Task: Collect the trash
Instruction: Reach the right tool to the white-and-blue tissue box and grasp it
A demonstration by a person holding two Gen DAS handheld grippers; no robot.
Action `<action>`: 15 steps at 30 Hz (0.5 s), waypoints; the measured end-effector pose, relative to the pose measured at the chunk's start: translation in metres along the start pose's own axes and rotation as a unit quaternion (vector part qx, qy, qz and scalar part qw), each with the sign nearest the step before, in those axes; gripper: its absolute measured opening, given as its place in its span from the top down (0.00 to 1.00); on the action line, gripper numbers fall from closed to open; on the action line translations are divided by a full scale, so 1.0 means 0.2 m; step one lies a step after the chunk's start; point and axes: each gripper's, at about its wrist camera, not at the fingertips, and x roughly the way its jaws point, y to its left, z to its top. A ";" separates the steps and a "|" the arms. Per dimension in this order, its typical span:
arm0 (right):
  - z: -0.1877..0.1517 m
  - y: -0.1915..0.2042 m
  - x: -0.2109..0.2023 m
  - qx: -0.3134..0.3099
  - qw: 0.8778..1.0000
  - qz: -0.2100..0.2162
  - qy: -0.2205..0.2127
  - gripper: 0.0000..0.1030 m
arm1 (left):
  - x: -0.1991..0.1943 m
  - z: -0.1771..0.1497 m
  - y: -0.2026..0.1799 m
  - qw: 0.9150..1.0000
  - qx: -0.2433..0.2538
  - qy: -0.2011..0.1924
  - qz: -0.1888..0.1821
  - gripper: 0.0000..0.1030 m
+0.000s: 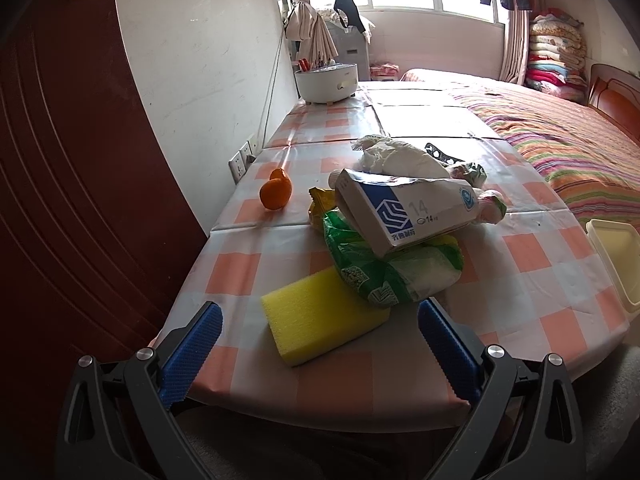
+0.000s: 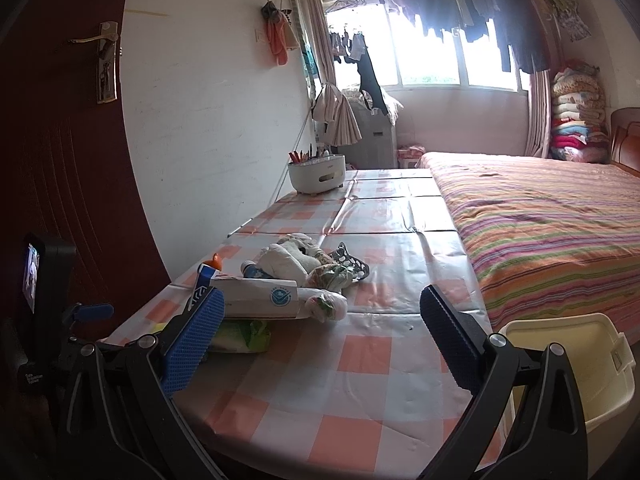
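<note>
From the left wrist view, the left gripper (image 1: pixel 320 340) hangs over the near edge of the tabletop (image 1: pixel 532 248), its blue-padded fingers (image 1: pixel 192 354) spread wide with nothing between them. Just ahead lies a yellow sponge (image 1: pixel 320 320), and touching its far edge is a green-and-white plastic wrapper (image 1: pixel 394 268). A blue-and-white medicine box (image 1: pixel 396 210) leans tilted on top of that wrapper, with a yellow wrapper (image 1: pixel 320 200) poking out to its left. Behind the box sit crumpled white tissue (image 1: pixel 400 158), a small dark perforated piece (image 1: pixel 442 154) and a wadded patterned bag (image 1: pixel 490 206). Two oranges (image 1: pixel 275 192) rest apart from the heap, nearer the wall. A cream plastic bin (image 1: pixel 616 256) shows at the right edge of the tabletop, and a white holder (image 1: pixel 326 82) stands at the far end. From the right wrist view, the right gripper (image 2: pixel 320 340) is likewise spread open and empty above the checked cloth. The trash heap lies ahead and to the left, the medicine box (image 2: pixel 260 298) just behind the left finger, the green wrapper (image 2: pixel 240 336) beneath it, tissue (image 2: pixel 288 260) beyond. The cream bin (image 2: pixel 592 360) stands off the tabletop's right side, beside the striped bed (image 2: pixel 560 220).
</note>
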 end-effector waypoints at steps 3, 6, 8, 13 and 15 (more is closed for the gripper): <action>0.00 0.02 0.02 -0.008 1.000 0.014 0.001 0.06 | 0.00 0.00 0.01 1.000 -0.003 0.000 -0.001 0.07; 0.01 0.06 0.03 -0.022 0.999 0.034 0.004 0.06 | 0.00 0.00 0.03 1.000 -0.008 0.002 -0.007 0.07; 0.02 0.09 0.05 -0.037 0.998 0.052 0.002 0.06 | 0.00 0.00 0.04 1.000 -0.011 0.005 -0.010 0.07; 0.06 0.19 0.10 -0.103 0.988 0.112 0.001 0.06 | -0.01 -0.02 0.09 0.999 -0.021 0.013 -0.029 0.07; 0.08 0.24 0.14 -0.143 0.978 0.151 0.005 0.06 | -0.02 -0.04 0.11 0.999 -0.026 0.015 -0.037 0.07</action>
